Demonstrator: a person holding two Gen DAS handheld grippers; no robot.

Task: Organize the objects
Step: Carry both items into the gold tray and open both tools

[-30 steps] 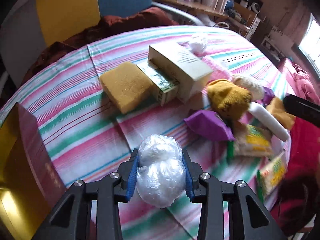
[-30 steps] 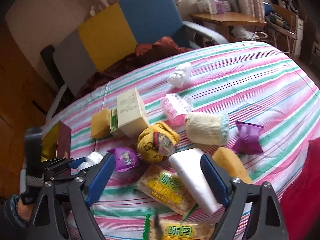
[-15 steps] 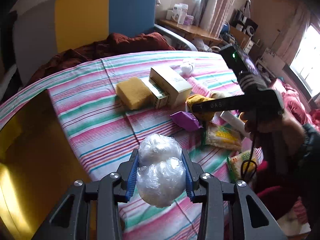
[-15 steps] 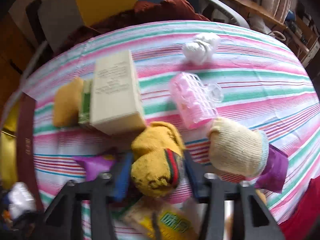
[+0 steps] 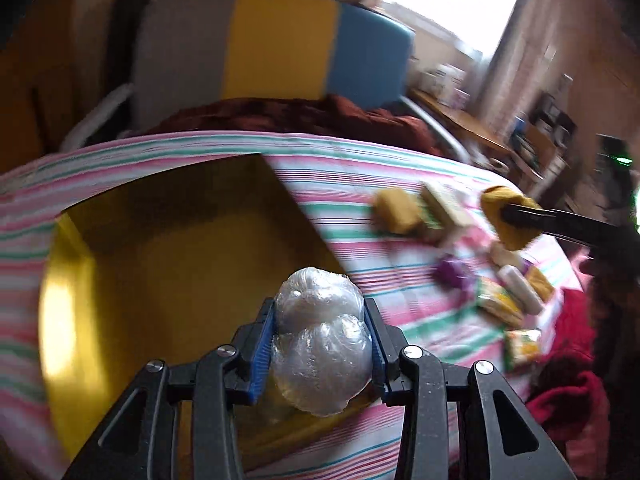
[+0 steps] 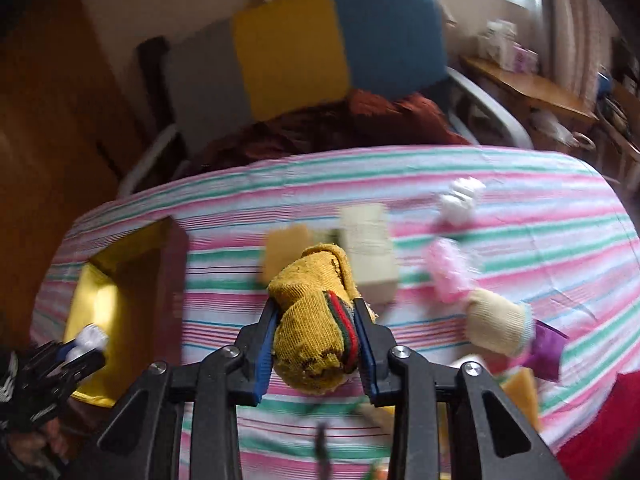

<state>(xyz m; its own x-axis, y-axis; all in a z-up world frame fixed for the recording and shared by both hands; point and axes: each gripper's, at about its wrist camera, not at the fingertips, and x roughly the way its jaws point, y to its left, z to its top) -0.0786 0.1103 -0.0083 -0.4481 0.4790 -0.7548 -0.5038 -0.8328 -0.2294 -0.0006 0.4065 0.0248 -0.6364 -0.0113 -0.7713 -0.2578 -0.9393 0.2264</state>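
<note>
My left gripper (image 5: 320,312) is shut on a crumpled clear plastic bag (image 5: 320,352) and holds it above the near edge of an open gold-lined box (image 5: 160,264). My right gripper (image 6: 316,312) is shut on a rolled mustard-yellow sock (image 6: 312,336) with a red and green band, held up off the striped tablecloth (image 6: 520,176). The left wrist view shows that sock (image 5: 508,216) in the air to the right. In the right wrist view the box (image 6: 96,308) lies at the left, with the left gripper (image 6: 80,344) over it.
On the cloth lie a yellow sponge (image 6: 286,246), a cream carton (image 6: 370,248), a pink plastic item (image 6: 448,270), a white bag (image 6: 460,200), a cream sock (image 6: 496,322), a purple packet (image 6: 548,348) and snack packs (image 5: 500,300). A grey, yellow and blue chair (image 6: 300,48) stands behind the table.
My left gripper carried the plastic bag left until it hung over the gold box. My right gripper went from open to shut on the yellow sock and lifted it.
</note>
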